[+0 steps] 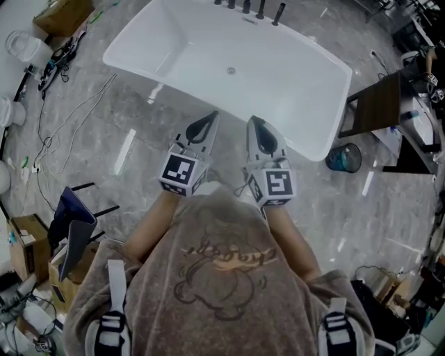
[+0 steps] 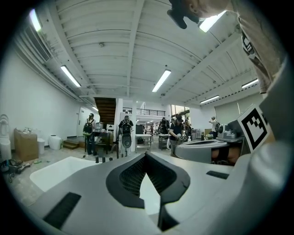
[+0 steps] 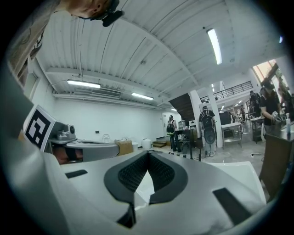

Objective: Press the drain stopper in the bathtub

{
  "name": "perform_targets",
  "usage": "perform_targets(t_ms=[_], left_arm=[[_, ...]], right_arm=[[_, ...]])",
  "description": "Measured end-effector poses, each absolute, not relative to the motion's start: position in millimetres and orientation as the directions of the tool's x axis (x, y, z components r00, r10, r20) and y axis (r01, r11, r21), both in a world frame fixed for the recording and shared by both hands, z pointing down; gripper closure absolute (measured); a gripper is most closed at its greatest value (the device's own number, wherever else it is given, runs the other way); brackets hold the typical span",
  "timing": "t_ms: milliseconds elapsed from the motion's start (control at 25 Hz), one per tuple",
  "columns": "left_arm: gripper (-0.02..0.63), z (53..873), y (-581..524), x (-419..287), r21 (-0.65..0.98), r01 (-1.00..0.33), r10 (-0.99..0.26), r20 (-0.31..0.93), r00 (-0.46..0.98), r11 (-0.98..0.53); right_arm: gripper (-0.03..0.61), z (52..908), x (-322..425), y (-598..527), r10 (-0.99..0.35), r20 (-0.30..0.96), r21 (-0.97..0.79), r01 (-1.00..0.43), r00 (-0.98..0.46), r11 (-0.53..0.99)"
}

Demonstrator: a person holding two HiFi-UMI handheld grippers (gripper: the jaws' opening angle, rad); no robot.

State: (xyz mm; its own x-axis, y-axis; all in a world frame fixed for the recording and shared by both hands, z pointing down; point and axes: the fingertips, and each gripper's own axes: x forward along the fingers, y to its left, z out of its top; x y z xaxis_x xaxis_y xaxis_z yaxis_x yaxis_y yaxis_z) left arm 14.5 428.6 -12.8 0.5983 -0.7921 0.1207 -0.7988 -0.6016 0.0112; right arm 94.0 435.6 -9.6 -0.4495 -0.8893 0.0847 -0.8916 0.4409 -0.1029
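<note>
A white freestanding bathtub [image 1: 278, 83] stands on the grey marble floor ahead of me. Its small round metal drain stopper [image 1: 231, 70] sits in the middle of the tub floor. Dark tap fittings [image 1: 249, 8] line the far rim. My left gripper [image 1: 211, 117] and right gripper [image 1: 252, 121] are held side by side above the tub's near rim, short of the stopper. Both point forward with jaws closed tip to tip and nothing between them. The left gripper [image 2: 146, 153] has the tub [image 2: 59, 172] beyond it at the left; the right gripper [image 3: 148, 153] has the tub [image 3: 239, 174] at the right.
A dark wooden side table [image 1: 379, 104] and a blue bucket [image 1: 344, 158] stand right of the tub. Cables [image 1: 62, 132] trail over the floor at the left, near a folding chair [image 1: 76, 222] and cardboard boxes [image 1: 24, 247]. Several people [image 2: 125, 126] stand far off.
</note>
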Motion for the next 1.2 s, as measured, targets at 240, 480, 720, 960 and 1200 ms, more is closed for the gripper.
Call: perform_targets(t_ms=[240,480,720,960,1200], left_arm=[[0.614,-15.4,388.1,13.2,0.007,-0.764,-0.758,0.118,0.642,-0.646],[0.614,-17.9,357.1,27.4,0.023,-0.753,-0.746,0.118,0.655,-0.658],[0.614,-14.2,325.4,34.8,0.033,-0.752,-0.744,0.124,0.656,-0.658],[0.614,-12.9,287.7,45.1,0.025,-0.762,-0.754,0.120,0.645,-0.648],[0.614,-17.5,241.5,59.6,0.027,-0.786,-0.781,0.101,0.617,-0.617]], right_arm=[[0.578,-8.5,97.9,393.6,-0.912,0.095,-0.084,-0.916,-0.400,0.393],[0.578,-11.7,118.5,360.0,-0.921,0.095,-0.079,-0.925,-0.377,0.371],[0.578,-11.4,126.9,330.6,-0.924,0.095,-0.083,-0.928,-0.371,0.364],[0.578,-11.1,135.0,285.2,-0.914,0.099,-0.075,-0.919,-0.393,0.387],[0.578,-12.8,141.9,240.0,-0.896,0.087,-0.069,-0.900,-0.435,0.431]])
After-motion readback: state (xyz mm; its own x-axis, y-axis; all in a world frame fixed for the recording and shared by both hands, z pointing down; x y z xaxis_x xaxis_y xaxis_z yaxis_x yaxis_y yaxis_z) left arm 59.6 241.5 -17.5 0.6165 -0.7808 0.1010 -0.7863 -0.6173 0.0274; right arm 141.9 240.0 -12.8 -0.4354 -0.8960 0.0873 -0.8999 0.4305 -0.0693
